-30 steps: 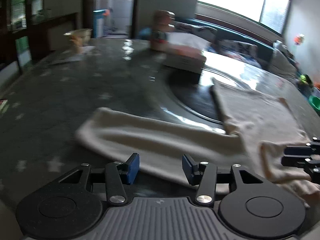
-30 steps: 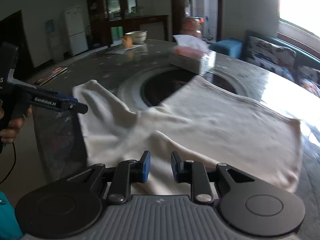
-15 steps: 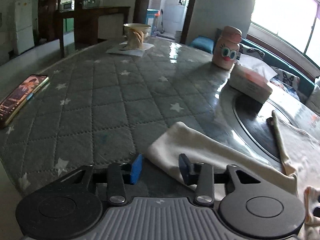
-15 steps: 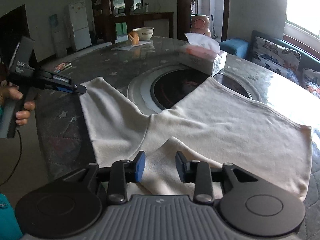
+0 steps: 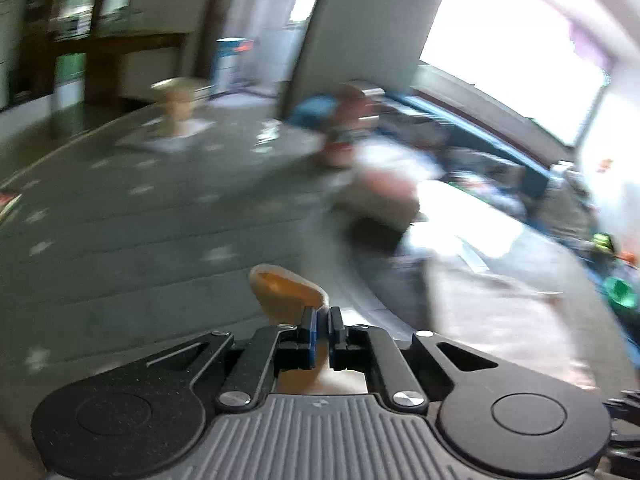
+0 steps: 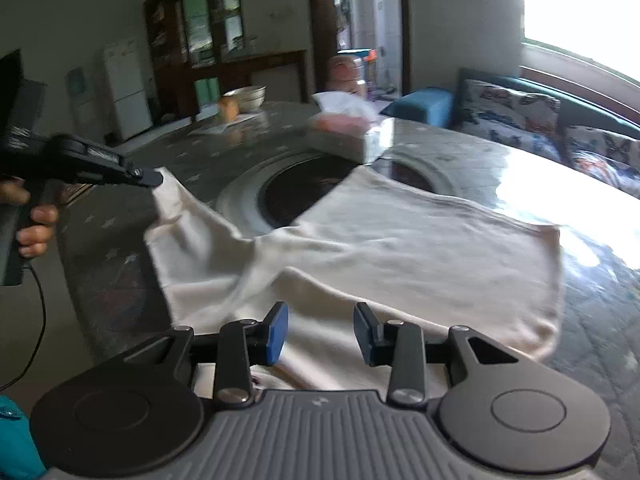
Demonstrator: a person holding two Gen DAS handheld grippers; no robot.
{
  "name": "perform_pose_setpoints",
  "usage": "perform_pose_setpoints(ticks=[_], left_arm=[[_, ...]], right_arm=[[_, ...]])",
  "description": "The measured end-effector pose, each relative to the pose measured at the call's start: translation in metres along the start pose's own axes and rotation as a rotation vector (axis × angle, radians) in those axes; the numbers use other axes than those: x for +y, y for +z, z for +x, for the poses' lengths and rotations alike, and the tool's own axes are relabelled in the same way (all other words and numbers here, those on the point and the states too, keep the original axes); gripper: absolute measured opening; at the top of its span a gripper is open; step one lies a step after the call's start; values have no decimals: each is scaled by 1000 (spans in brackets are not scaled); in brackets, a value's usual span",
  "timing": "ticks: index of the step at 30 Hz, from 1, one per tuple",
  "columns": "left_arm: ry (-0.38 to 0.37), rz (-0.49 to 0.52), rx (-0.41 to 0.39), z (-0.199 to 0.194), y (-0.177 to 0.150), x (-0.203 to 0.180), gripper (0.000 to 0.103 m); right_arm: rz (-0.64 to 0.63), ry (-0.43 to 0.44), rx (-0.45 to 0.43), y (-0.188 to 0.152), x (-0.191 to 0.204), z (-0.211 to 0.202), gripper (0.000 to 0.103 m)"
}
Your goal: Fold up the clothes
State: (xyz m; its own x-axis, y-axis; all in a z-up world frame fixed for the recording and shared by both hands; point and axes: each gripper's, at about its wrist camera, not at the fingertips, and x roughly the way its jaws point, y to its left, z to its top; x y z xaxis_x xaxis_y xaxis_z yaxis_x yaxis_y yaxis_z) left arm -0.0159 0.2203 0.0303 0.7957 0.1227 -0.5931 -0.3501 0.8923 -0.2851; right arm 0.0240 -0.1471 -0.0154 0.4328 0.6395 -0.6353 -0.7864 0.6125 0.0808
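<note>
A cream garment (image 6: 420, 240) lies spread on the round table (image 6: 600, 320), partly over the dark centre disc (image 6: 312, 192). My left gripper (image 5: 322, 330) is shut on the end of its sleeve (image 5: 286, 292), which sticks up between the jaws; in the right wrist view the left gripper (image 6: 150, 176) holds that sleeve (image 6: 176, 204) lifted off the table at the left. My right gripper (image 6: 322, 330) is open and empty, low over the garment's near edge. The left wrist view is motion-blurred.
A tissue box (image 6: 352, 136) stands behind the centre disc, a pink jar (image 6: 344, 74) behind it. A bowl (image 6: 246, 96) and paper sit at the far side. A sofa (image 6: 540, 112) runs under the window at right.
My left gripper has shut on the sleeve end and lifted it, swinging toward the right. My right gripper has opened wider and stayed over the garment's near edge.
</note>
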Motion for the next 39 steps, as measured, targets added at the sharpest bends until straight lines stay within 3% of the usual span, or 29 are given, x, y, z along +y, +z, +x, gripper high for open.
perform_pose_setpoints(ticks=[8, 13, 19, 20, 26, 32, 39], left_arm=[[-358, 180, 33, -7, 2, -123, 6], [-509, 272, 94, 3, -15, -188, 6], [-583, 381, 228, 26, -54, -224, 12], [-572, 385, 230, 26, -55, -218, 13], [-506, 405, 238, 27, -59, -184, 40], [-357, 358, 253, 31, -58, -127, 38], [-298, 294, 279, 33, -60, -84, 33]], right_arm=[[116, -70, -51, -20, -38, -28, 36], [173, -103, -66, -35, -54, -41, 36], [218, -124, -57, -48, -68, -49, 36], [222, -128, -52, -49, -69, -49, 36], [220, -148, -44, -51, -71, -54, 36], [204, -142, -59, -38, -68, -48, 36], [168, -81, -25, -23, -58, -11, 35]])
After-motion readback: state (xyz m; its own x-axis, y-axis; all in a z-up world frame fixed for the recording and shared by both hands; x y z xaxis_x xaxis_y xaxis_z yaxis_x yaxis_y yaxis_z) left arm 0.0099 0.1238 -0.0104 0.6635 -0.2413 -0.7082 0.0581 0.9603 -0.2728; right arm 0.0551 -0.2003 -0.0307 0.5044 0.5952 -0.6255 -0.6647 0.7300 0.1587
